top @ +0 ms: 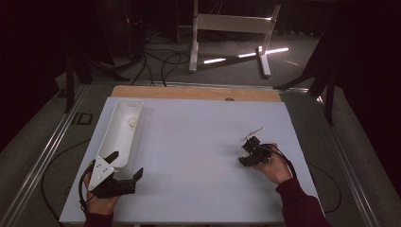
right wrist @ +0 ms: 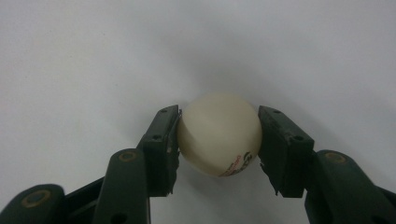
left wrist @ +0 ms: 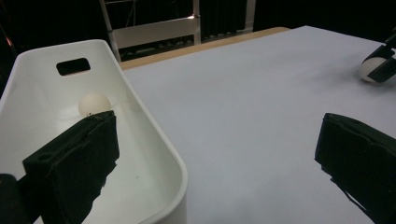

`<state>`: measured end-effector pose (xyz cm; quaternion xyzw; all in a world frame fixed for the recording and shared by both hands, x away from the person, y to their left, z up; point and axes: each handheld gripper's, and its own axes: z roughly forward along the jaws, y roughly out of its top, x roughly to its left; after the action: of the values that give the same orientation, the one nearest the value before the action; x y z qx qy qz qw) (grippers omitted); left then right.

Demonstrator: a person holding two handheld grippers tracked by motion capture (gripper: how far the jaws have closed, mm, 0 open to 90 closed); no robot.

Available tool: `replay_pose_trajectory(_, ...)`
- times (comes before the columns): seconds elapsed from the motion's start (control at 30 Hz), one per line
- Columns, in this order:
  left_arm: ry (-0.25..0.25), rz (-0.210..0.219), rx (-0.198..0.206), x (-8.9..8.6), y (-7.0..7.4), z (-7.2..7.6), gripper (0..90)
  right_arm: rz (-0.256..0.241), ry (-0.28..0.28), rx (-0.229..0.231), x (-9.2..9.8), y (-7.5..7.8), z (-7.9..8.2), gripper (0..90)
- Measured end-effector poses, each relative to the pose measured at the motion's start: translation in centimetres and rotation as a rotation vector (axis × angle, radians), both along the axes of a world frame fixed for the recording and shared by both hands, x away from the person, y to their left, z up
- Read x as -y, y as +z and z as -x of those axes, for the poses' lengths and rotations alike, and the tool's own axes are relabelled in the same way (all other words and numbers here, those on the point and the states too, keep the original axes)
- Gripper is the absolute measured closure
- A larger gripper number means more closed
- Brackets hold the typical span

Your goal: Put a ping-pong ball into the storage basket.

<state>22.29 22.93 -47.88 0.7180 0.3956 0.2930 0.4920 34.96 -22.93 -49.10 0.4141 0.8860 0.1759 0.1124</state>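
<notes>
Left gripper (top: 124, 171), fingers spread wide and empty, straddles the near rim of the white bin (top: 109, 137) holding one ball (top: 133, 121), seemingly steadying it, while right gripper (right wrist: 218, 140) clamps a second ball (right wrist: 219, 134) on the table (top: 198, 137).

Ball (right wrist: 218, 140) is looking like smooth matt plastic, bin (left wrist: 154, 154) like glossy white plastic, table (top: 198, 142) matt, its upper-edge strip (top: 189, 92) showing bare wood, jaw pads rough black.
</notes>
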Motion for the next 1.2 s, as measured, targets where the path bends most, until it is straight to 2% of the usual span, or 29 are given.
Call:
replay_pose_trajectory(0.7, -0.003, 0.000, 0.000, 0.1, 0.0, 0.0, 0.2, -0.030, -0.011, 0.023, -0.2, 1.4, 0.4, 50.2)
replay_pose_trajectory(1.2, -0.004, -0.001, 0.000, 0.1, 0.0, 0.0, 0.2, -0.085, -0.011, 0.032, -0.5, 2.5, 0.6, 50.2)
